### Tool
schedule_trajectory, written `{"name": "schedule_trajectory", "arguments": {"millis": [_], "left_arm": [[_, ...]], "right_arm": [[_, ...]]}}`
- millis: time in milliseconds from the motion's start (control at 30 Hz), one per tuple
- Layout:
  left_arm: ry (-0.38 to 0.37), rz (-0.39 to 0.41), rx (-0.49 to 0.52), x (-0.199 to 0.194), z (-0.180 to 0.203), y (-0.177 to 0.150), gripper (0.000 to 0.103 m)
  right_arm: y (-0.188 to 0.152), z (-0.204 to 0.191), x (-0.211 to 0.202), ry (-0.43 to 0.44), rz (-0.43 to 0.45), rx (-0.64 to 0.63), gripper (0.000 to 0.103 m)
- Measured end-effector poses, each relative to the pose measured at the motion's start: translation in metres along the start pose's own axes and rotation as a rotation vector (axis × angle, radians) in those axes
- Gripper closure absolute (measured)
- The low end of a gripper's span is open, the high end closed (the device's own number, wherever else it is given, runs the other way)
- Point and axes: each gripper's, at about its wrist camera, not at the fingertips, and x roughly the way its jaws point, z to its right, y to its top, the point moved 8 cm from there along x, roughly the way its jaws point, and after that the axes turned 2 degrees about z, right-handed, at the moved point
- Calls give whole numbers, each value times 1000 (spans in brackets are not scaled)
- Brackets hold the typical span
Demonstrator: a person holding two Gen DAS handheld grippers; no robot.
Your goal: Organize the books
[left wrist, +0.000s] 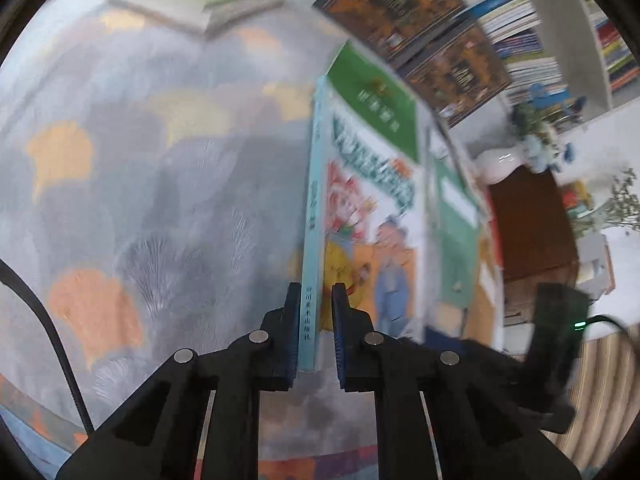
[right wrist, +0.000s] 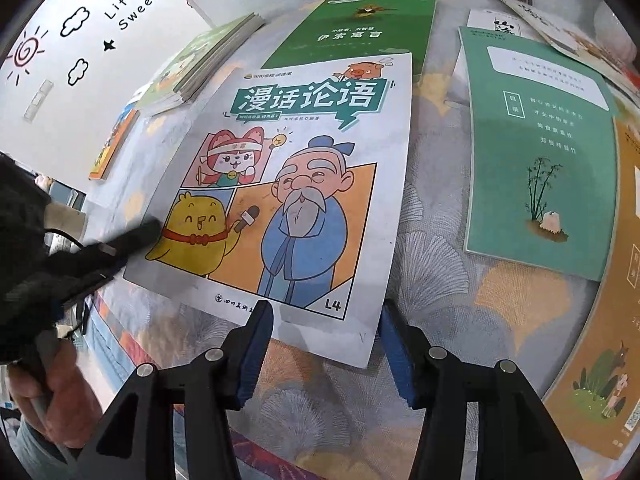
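I have the left gripper [left wrist: 316, 332] clamped on the cartoon book's [right wrist: 288, 184] spine edge; my right gripper [right wrist: 326, 350] stands apart at that book's near edge.

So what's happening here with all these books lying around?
A person is sorting books on a patterned tablecloth with a gripper in each hand. The left gripper has closed on the spine edge of the cartoon-cover book, which lies partly over a green book. The right gripper hangs open over that book's near edge, holding nothing. A teal booklet lies to the right, and a small stack of books sits near the wall.
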Motion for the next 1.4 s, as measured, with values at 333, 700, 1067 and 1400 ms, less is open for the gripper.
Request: {"name": "schedule_trajectory", "arguments": {"millis": [333, 700, 1067, 1400], "left_arm": [[-147, 4, -146, 4, 14, 14, 93], [81, 14, 0, 14, 22, 8, 92], [-271, -103, -371, 10, 33, 29, 94], [-313, -171, -412, 13, 48, 43, 94]], "right_arm": [[2, 30, -9, 185, -22, 204, 49], [1, 30, -9, 217, -14, 236, 47], [-15, 52, -13, 485, -103, 482, 44], [-5, 60, -13, 644, -28, 618, 28]]}}
